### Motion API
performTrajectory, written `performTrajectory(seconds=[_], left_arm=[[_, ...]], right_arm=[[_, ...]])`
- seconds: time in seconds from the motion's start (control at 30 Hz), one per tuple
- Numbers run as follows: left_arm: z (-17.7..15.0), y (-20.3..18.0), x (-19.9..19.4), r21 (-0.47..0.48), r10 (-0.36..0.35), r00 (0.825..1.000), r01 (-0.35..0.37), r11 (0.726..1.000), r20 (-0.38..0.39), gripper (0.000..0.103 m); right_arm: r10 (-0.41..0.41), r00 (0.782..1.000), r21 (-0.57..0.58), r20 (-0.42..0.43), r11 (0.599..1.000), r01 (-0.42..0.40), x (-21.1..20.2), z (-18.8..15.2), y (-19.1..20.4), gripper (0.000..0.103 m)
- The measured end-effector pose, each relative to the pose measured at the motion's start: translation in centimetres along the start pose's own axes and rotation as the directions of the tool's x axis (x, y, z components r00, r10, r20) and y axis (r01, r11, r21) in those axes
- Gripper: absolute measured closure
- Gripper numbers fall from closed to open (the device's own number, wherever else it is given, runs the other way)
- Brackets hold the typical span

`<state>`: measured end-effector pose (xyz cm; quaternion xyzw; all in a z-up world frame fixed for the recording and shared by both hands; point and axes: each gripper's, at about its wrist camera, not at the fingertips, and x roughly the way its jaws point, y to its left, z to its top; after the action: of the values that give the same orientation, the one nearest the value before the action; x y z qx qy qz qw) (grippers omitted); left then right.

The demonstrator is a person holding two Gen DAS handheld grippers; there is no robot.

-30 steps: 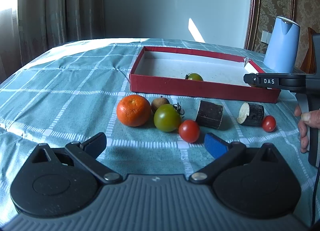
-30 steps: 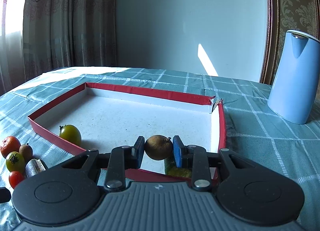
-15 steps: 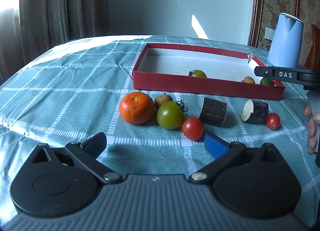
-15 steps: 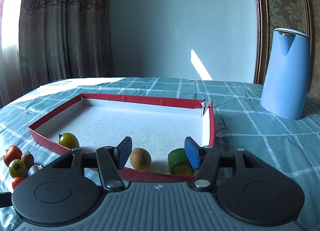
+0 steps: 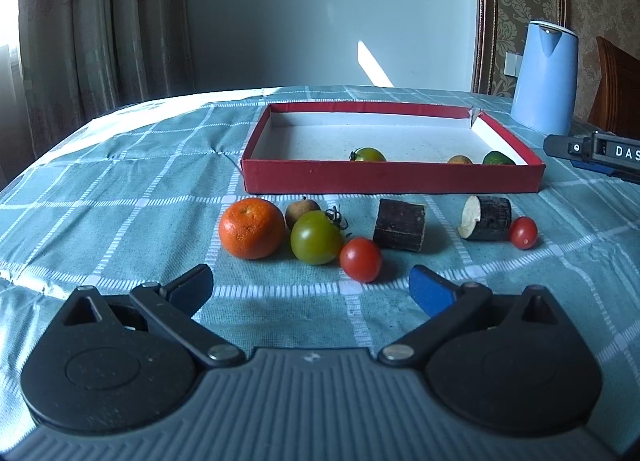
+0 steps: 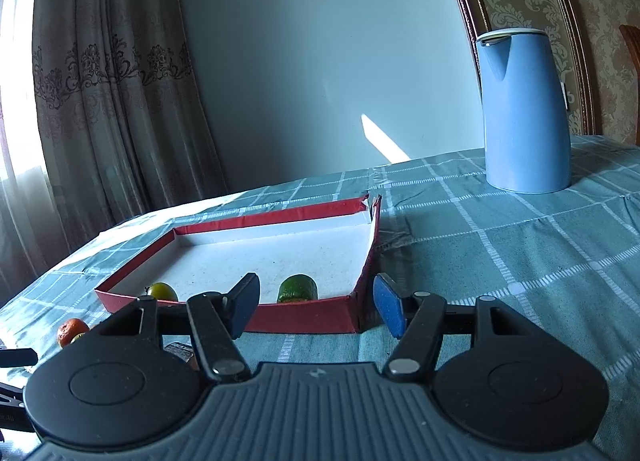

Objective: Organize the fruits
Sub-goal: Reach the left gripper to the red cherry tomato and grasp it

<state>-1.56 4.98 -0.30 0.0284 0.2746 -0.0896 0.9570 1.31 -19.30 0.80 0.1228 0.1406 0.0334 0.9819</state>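
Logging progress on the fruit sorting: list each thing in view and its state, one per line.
red box: open, holds three fruits
orange: outside box, on tablecloth
green tomato: outside box
blue kettle: upright, lid shut
left gripper: open, empty
right gripper: jaws opening, nothing between

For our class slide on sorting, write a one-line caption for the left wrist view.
Open left gripper faces a mandarin, tomatoes and cut chunks lined before a red tray holding three fruits.

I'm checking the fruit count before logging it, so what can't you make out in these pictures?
- Small brown round fruit in the red cardboard tray: left wrist view shows only its top; right wrist view hides it behind a finger.
- Orange mandarin: right wrist view, partly behind the hand-held gripper body.
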Motion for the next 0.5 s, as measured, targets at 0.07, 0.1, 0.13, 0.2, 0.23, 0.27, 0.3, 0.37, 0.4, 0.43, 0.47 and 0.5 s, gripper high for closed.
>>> performTrajectory(seconds=[0.07, 0.1, 0.13, 0.2, 0.23, 0.27, 0.3, 0.37, 0.4, 0.43, 0.47, 0.5], left_arm=[[0.0, 0.4, 0.0, -0.023, -0.02, 1.0, 0.02, 1.0, 0.001, 0.0], [0.0, 0.7, -0.1, -0.039, -0.038, 0.999, 0.038, 0.999, 0.006, 0.003], [0.0, 0.9, -0.1, -0.05, -0.047, 0.999, 0.048, 0.998, 0.008, 0.004], [0.1, 1.1, 0.2, -0.057, -0.071, 0.997, 0.07, 0.996, -0.01, 0.016], [0.1, 1.0, 0.4, -0.056, -0.08, 0.997, 0.079, 0.995, -0.023, 0.019], [0.2, 0.9, 0.5, -0.054, -0.088, 0.996, 0.087, 0.995, -0.032, 0.022], [0.2, 0.8, 0.6, -0.049, -0.098, 0.995, 0.096, 0.994, -0.034, 0.023], [0.3, 0.6, 0.5, -0.039, -0.115, 0.993, 0.114, 0.993, -0.03, 0.023], [0.3, 0.5, 0.5, -0.032, -0.112, 0.993, 0.111, 0.993, -0.028, 0.023], [0.4, 0.3, 0.5, -0.023, -0.106, 0.994, 0.105, 0.994, -0.031, 0.023], [0.4, 0.0, 0.6, -0.014, -0.101, 0.994, 0.1, 0.995, -0.038, 0.024], [0.5, -0.2, 0.8, -0.008, -0.101, 0.994, 0.1, 0.995, -0.051, 0.025]], right_arm=[[0.009, 1.0, 0.01, -0.003, 1.0, -0.009, 0.1, 0.0, -0.2, 0.04], [0.015, 1.0, 0.02, -0.006, 1.0, -0.015, 0.1, 0.0, -0.3, 0.04], [0.02, 1.0, 0.028, -0.004, 0.999, -0.019, 0.0, -0.1, -0.4, 0.04], [0.026, 1.0, 0.04, 0.002, 0.999, -0.026, -0.1, -0.1, -0.6, 0.04], [0.03, 1.0, 0.044, 0.002, 0.999, -0.03, -0.2, -0.2, -0.7, 0.036], [0.032, 0.999, 0.045, 0.001, 0.998, -0.032, -0.1, -0.2, -0.7, 0.033], [0.033, 0.999, 0.047, 0.001, 0.998, -0.033, -0.1, -0.2, -0.7, 0.032], [0.04, 0.999, 0.05, 0.005, 0.998, -0.04, -0.1, -0.2, -0.8, 0.032], [0.042, 0.999, 0.049, 0.007, 0.998, -0.042, -0.2, -0.2, -0.8, 0.032], [0.043, 0.999, 0.048, 0.007, 0.998, -0.043, -0.2, -0.2, -0.7, 0.032], [0.044, 0.999, 0.047, 0.007, 0.998, -0.044, -0.2, -0.2, -0.7, 0.032], [0.044, 0.999, 0.045, 0.006, 0.998, -0.044, -0.2, -0.2, -0.7, 0.032]])
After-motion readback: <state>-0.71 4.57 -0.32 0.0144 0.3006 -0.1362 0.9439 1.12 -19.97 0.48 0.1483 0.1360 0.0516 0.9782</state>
